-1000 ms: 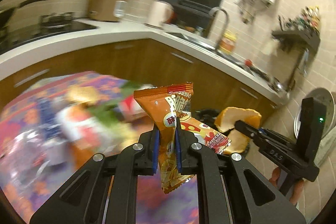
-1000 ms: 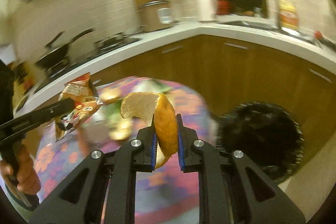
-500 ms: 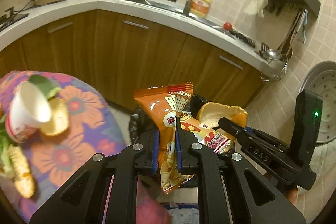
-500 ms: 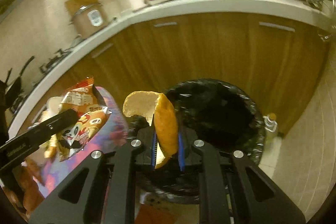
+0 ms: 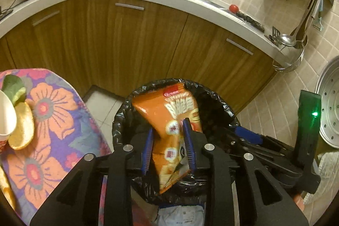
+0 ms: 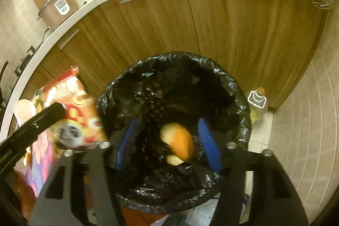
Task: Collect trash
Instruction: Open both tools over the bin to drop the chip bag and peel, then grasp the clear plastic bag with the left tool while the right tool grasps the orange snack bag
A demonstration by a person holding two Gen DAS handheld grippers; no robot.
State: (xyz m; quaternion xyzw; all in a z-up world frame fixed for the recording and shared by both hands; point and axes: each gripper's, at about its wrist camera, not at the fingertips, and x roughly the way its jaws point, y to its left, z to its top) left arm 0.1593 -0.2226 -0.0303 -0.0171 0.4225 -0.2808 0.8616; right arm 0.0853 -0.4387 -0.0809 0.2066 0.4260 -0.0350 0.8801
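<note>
Your left tongs point(image 5: 167, 141) point down over the black-lined trash bin point(image 5: 121, 115) in the lower middle of the left wrist frame. Their jaws are opening, and the orange snack bag point(image 5: 169, 120) hangs between the blue pads, tilted, its top edge over the bin's mouth and its bottom corner low in the frame. The pads stand a little off the bag's sides, so it looks released rather than pinched, though the right pad is close against it.

Your right tongs point(image 6: 167, 141) are also over the bin point(image 6: 243, 120), which fills the centre of the right wrist frame. Their jaws are opening too and stand wide apart; the orange peel point(image 6: 178, 141) sits between them, touching neither pad, blurred against the black liner below. You cannot tell whether it is in the air or lying on the liner.

In the right wrist frame the snack bag point(image 6: 78, 118) shows at the left edge of the bin, blurred, with one black finger of the left tongs across it.

At the left of the left wrist frame, the counter with the flowered cloth point(image 5: 55, 130) carries a white cup point(image 5: 7, 115), a pale peel point(image 5: 21, 128) and a green scrap point(image 5: 12, 86). A bottle of yellow liquid point(image 6: 257, 103) stands on the floor just right of the bin, against the wooden cabinets point(image 6: 211, 24).
</note>
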